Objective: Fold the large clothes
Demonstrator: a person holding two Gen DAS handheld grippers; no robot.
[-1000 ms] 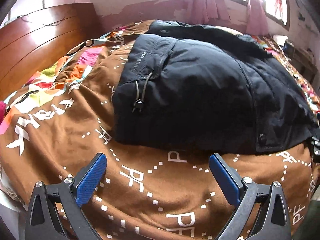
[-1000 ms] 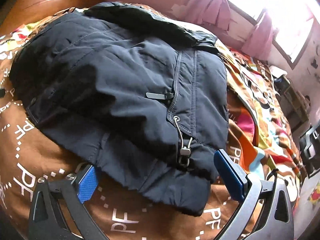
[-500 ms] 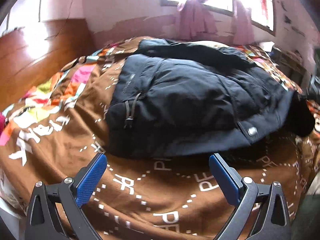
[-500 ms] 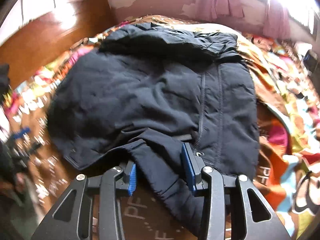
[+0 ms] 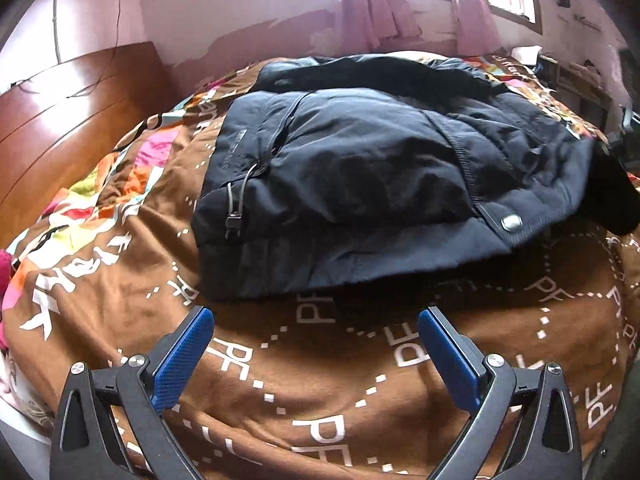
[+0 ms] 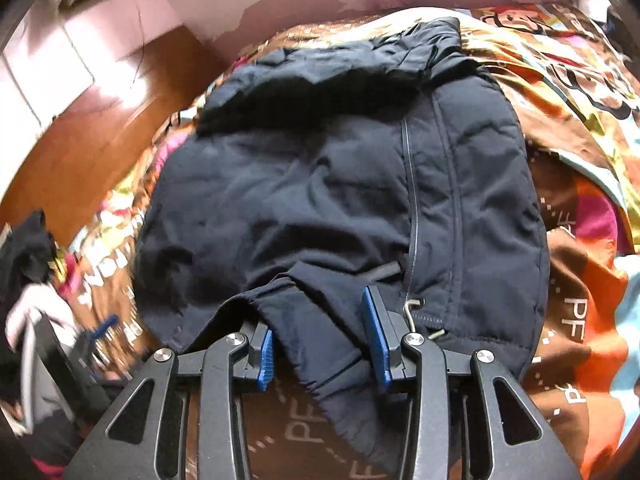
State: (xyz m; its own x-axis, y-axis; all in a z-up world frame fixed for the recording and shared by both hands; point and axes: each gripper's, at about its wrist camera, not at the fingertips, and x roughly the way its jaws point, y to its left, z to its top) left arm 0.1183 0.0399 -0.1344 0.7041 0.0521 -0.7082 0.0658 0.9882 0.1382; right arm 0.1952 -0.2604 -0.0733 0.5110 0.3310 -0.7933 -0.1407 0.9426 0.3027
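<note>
1. Bedroom with pink walls; a brown printed bedspread carries the dark jacket.
2. Jacket's long axis runs from 6 toward 12 o'clock in the right view, hood far, hem near.
3. Right hand-held gripper pinches a sleeve at 6 o'clock.
4. Left hand-held gripper hangs spread, empty, jacket at its 12 o'clock.

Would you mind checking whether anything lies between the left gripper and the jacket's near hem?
Nothing visible does. The left gripper is open over bare brown bedspread, with only that cloth between it and the near hem of the jacket. The right gripper already has a fold of the jacket between its fingers.
</note>
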